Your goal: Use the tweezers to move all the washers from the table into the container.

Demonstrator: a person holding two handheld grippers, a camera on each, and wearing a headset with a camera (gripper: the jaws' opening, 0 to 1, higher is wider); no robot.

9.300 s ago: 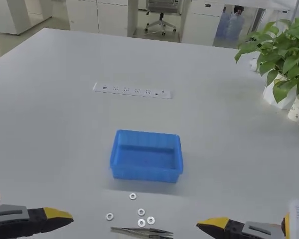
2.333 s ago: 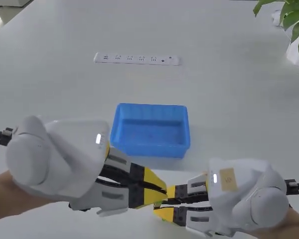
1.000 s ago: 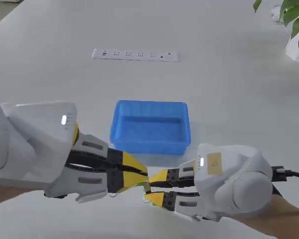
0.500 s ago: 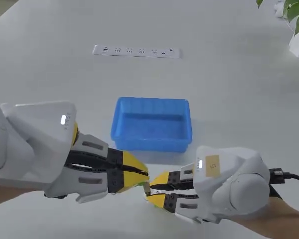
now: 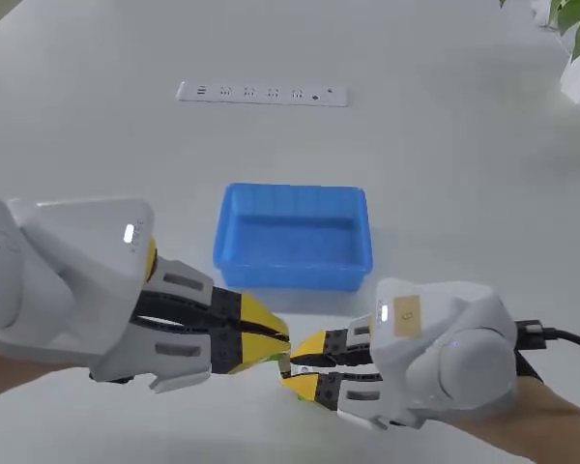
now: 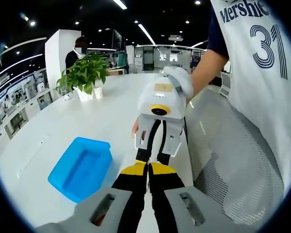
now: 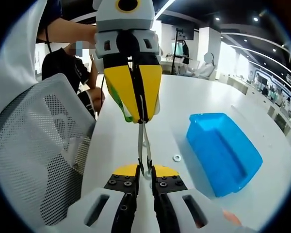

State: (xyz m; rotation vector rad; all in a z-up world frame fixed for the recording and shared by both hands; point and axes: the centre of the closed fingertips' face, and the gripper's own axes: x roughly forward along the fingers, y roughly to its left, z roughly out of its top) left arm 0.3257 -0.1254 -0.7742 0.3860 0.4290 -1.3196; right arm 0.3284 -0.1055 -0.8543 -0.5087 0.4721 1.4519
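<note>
Bridging left claw [image 7: 140,119] and right claw [image 7: 145,171], tweezers [image 7: 142,143] seem pinched.

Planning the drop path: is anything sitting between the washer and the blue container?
Nothing visible. In the right gripper view the washer lies on bare table close beside the blue container; the tweezers hang on its other side.

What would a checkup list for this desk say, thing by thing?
Surface: white table.
Job's things: blue container looks empty; tweezers held above the table; a washer lies on the table near the container.
Clutter: power strip beyond the container.
Grippers: left gripper and right gripper tip to tip, both shut on the tweezers.
Cables: black cable behind the right gripper.
Surroundings: potted plant, mesh chair, people in the background.
</note>
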